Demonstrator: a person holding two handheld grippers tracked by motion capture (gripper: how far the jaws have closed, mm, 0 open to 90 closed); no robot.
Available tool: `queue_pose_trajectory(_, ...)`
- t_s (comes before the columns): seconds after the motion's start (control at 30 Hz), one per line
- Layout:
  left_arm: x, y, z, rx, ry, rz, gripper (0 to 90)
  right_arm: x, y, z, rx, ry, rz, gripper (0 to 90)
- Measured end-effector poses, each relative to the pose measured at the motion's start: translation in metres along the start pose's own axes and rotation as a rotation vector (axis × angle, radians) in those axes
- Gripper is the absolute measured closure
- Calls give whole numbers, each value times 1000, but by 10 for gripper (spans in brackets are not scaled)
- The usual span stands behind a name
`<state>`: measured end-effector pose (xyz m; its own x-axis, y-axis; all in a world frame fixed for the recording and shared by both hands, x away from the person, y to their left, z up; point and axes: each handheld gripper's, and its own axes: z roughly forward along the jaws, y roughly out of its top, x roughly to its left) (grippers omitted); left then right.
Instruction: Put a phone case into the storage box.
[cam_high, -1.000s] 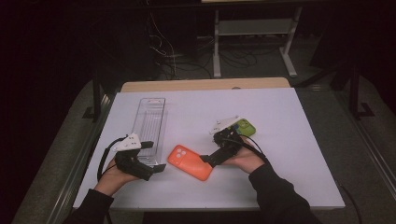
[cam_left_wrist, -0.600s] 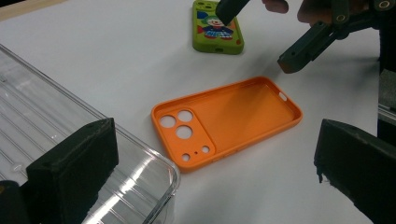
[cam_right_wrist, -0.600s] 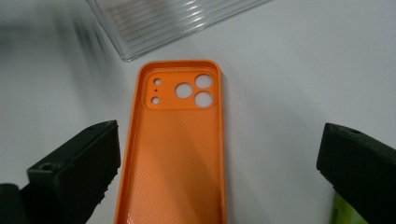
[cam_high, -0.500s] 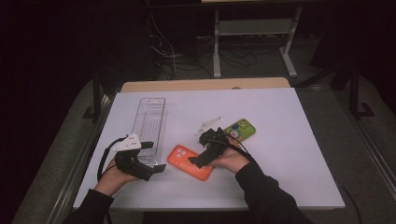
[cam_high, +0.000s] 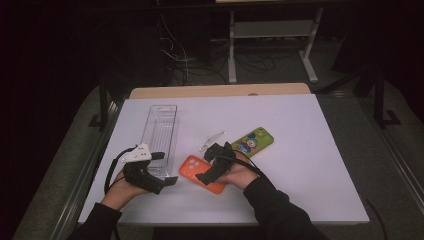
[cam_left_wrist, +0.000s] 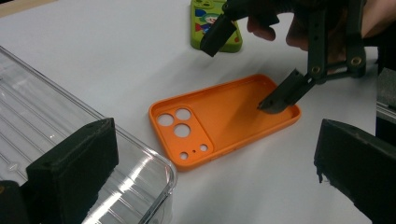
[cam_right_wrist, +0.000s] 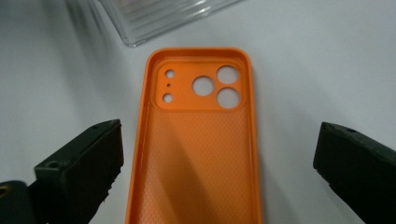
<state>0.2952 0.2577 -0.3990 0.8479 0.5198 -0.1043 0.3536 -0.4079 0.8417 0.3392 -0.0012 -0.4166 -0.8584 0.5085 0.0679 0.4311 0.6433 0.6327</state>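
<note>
Orange phone case (cam_right_wrist: 196, 140) flat, hollow up — camera end toward clear tray (cam_high: 161, 135); right gripper (cam_high: 209, 165) fingers spread.

Bare worktop (cam_high: 310, 170) all over the right half of the frame; clear tray (cam_high: 161, 131) at center-left and green phone case (cam_high: 253, 141) crowd the orange phone case (cam_high: 200, 170).

left gripper (cam_high: 167, 170): jaws apart | right gripper (cam_high: 212, 162): jaws wide (tilted down)
</note>
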Motion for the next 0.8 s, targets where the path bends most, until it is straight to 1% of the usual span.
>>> queue_pose_trajectory(0.03, 0, 0, 0, -1, 0, -2, 0, 0, -1, 3, 5, -11, -12, 10)
queue_pose_trajectory(0.07, -1, 0, 0, 1, 0, -5, 0, 2, -1, 5, 8, 1, 11, 11)
queue_pose_trajectory(0.1, -1, 0, 0, 0, 0, -8, 0, 1, -2, 7, 20, -5, -13, 12)
queue_pose_trajectory(0.13, -1, 0, 0, 0, 0, -8, 0, 1, -2, 7, 20, -5, -13, 12)
queue_pose_trajectory(0.17, -1, 0, 0, 1, 0, -7, 0, 3, -3, 10, 27, -10, -12, 31)
queue_pose_trajectory(0.2, -1, 0, 0, 0, -1, -9, 0, 3, -3, 11, 29, -10, -20, 31)
queue_pose_trajectory(0.27, -1, 0, 0, -1, -1, -10, 0, 4, -4, 12, 34, -4, -11, 40)
queue_pose_trajectory(0.33, -1, 0, 0, -1, -3, -9, 0, 5, -4, 14, 33, -6, -16, 44)
queue_pose_trajectory(0.5, -2, 0, 0, 2, -8, -8, 0, 7, -8, 21, 62, -3, -6, 62)
queue_pose_trajectory(0.6, -2, 0, 1, 4, -10, -7, 0, 8, -9, 23, 68, -5, -12, 71)
queue_pose_trajectory(0.63, -2, 0, 0, 6, -11, -8, 0, 9, -10, 25, 74, -8, -21, 73)
queue_pose_trajectory(0.73, -2, 0, 1, 3, -12, -7, 0, 12, -11, 28, 75, 4, -18, 84)
queue_pose_trajectory(0.77, -2, 0, 1, 5, -11, -7, 0, 12, -11, 28, 78, -9, -24, 94)
queue_pose_trajectory(0.8, -2, -1, 1, 4, -11, -10, 0, 13, -11, 28, 77, -12, -18, 103)
